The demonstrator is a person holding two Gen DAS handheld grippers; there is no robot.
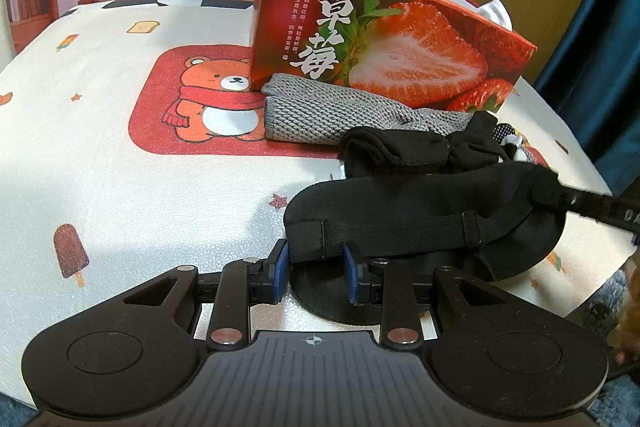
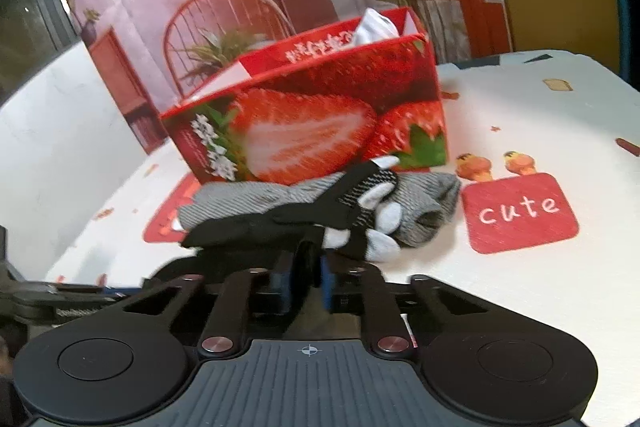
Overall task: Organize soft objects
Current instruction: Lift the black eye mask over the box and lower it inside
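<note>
While both grippers sit low at the near edge, the table [image 1: 120, 187] spreads ahead of them under a white cloth printed with a bear, ice lollies and a red "cute" patch. Beyond both grippers stands the strawberry box [image 1: 380, 39], open at the top, with something white poking out at its far end. Between the box and the grippers, touching the box's front face, lies a folded grey sock [image 1: 320, 111]. A black glove [image 2: 320, 215] with white fingertips and a dotted palm lies across the sock, directly ahead of the right gripper. Nearest to the left gripper is a black eye mask [image 1: 420, 203], strap side up, partly lifted off the cloth.

Left gripper [image 1: 314, 267]: blue pads partly closed, pinching the mask's left end, the strap and fabric between them. Right gripper [image 2: 306, 279]: pads drawn close together on a thin fold of black fabric. In the left view it enters from the right and meets the mask's right end, so the mask spans from one gripper to the other. The right view is slightly blurred.
</note>
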